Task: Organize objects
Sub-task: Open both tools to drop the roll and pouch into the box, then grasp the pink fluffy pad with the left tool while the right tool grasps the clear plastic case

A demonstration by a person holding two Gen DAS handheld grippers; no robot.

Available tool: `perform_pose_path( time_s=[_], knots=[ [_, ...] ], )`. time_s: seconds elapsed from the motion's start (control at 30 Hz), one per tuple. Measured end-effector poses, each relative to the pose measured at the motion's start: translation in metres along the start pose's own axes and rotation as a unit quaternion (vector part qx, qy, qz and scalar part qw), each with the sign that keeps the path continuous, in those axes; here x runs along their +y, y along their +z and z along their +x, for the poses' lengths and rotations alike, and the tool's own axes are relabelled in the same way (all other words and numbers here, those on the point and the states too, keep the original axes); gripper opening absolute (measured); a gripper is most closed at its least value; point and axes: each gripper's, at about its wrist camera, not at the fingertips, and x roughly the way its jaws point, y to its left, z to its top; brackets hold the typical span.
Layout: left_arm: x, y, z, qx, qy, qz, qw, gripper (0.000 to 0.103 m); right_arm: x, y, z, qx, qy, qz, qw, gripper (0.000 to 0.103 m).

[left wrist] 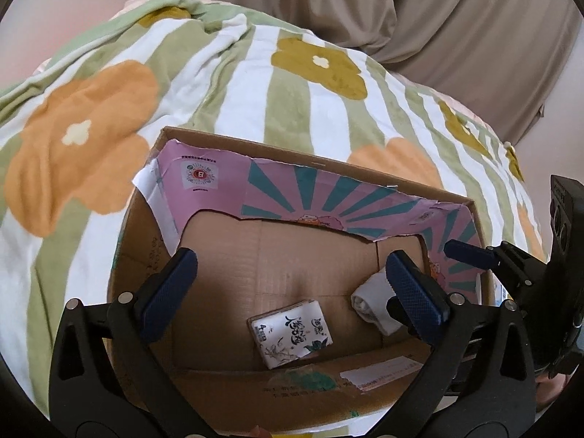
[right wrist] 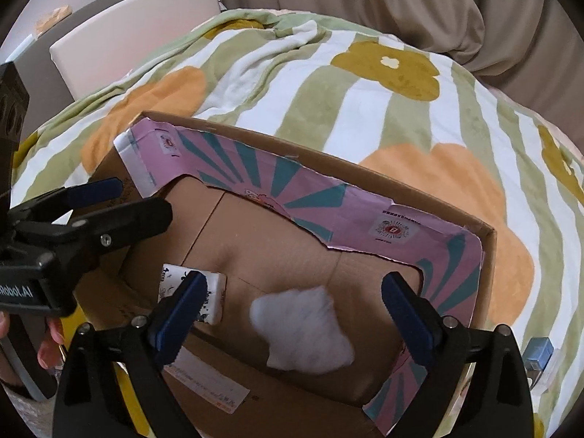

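Striped green-and-white blanket (left wrist: pixel 226 84) with orange and mustard flowers fills the background, a beige curtain (left wrist: pixel 419 3) hanging at twelve o'clock. On the blanket sits an open cardboard box (left wrist: pixel 317 157) with a torn pink-and-teal lining.

Both grippers hang over the box, pointing down into it. The left gripper (left wrist: pixel 295 292) stands spread wide with nothing between its fingers; the right gripper (right wrist: pixel 295 310) is equally wide and empty, its blue pads either side of clear air.

Down on the box floor, in the left wrist view, the tissue pack (left wrist: pixel 290 332) lies flat at six o'clock, and the rolled white cloth (left wrist: pixel 372 304) sits just beside it toward four o'clock, partly behind a pad. In the right wrist view the cloth is blurred, so whether it has settled I cannot tell.

Handling, by my reckoning: the pack is light, squashy and film-wrapped, likely slippery, so pinch across its short sides. The cloth is soft and limp; take the thick middle of the roll, or it may unravel.
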Motion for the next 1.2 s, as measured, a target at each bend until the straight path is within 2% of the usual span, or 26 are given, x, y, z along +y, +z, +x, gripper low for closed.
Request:
perform_pose_path(
  time_s=[0.33,0.7,0.9,1.2],
  knots=[
    [-0.003,-0.001,-0.013,-0.012,-0.003,-0.012,0.9998,0.103,0.000,0.000,-0.019,-0.023,0.002,0.005,1.000,0.096],
    [-0.030,0.001,-0.035,-0.026,-0.004,0.001,0.9996,0.103,-0.019,0.001,-0.060,-0.059,-0.021,-0.001,0.998,0.096],
    [-0.069,-0.001,-0.042,-0.033,-0.015,0.023,0.9991,0.103,-0.054,-0.008,-0.094,-0.082,-0.038,0.028,0.996,0.096],
    [-0.165,-0.019,-0.043,-0.028,-0.059,0.077,0.9949,0.103,-0.104,-0.045,-0.140,-0.095,-0.048,0.077,0.991,0.096]
  ],
)
